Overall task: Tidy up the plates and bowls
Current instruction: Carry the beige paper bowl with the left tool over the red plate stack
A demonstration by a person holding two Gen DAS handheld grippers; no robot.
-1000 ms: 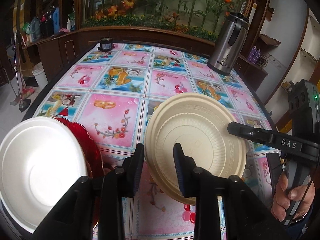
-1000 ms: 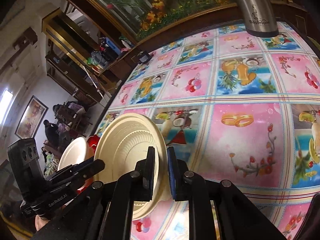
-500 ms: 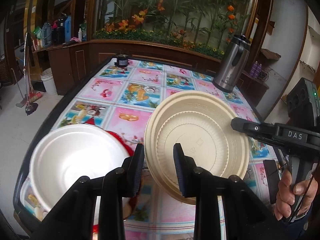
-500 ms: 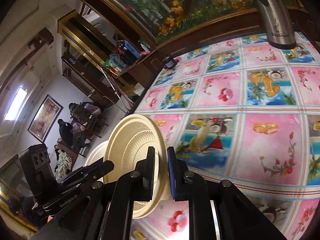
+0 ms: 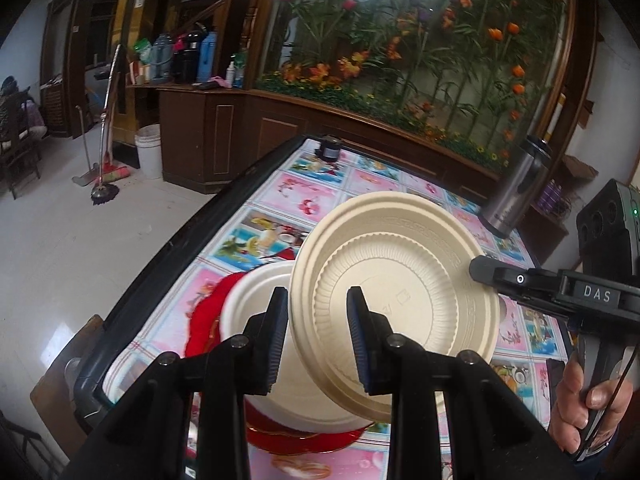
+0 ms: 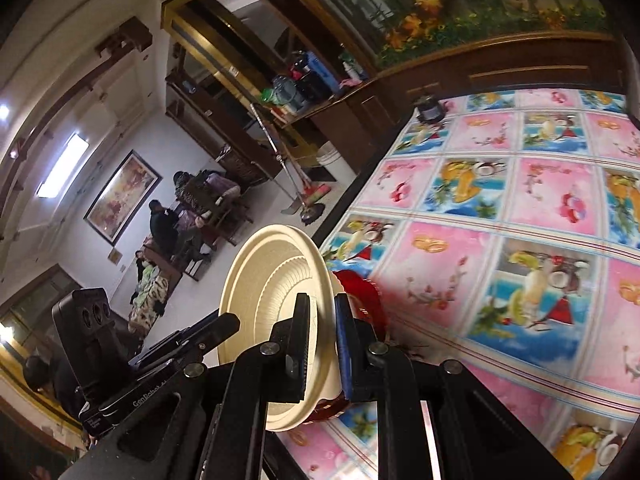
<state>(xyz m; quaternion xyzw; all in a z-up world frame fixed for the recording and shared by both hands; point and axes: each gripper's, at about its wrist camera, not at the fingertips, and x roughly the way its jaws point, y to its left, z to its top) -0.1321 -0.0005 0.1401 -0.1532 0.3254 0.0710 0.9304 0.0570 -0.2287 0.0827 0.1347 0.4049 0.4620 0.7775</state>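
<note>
A cream bowl (image 5: 400,292) is held tilted in the air between both grippers. My left gripper (image 5: 318,312) is shut on its near rim. My right gripper (image 6: 322,332) is shut on the opposite rim of the same cream bowl (image 6: 272,296); its finger (image 5: 516,280) shows at the right of the left wrist view. Below the bowl, a white bowl (image 5: 248,304) sits on a red plate (image 5: 204,316) at the table's near left corner. The red plate (image 6: 364,300) also shows in the right wrist view, behind the cream bowl.
The table has a pink and blue patterned cloth (image 6: 500,216). A steel thermos (image 5: 516,188) stands at its far right and a small dark jar (image 5: 330,150) at the far edge. The table's dark left edge (image 5: 160,252) drops to the floor.
Both grippers have lifted the cream bowl higher and carried it left, so it now hangs over the white bowl and red plate. Both grips are unchanged.
</note>
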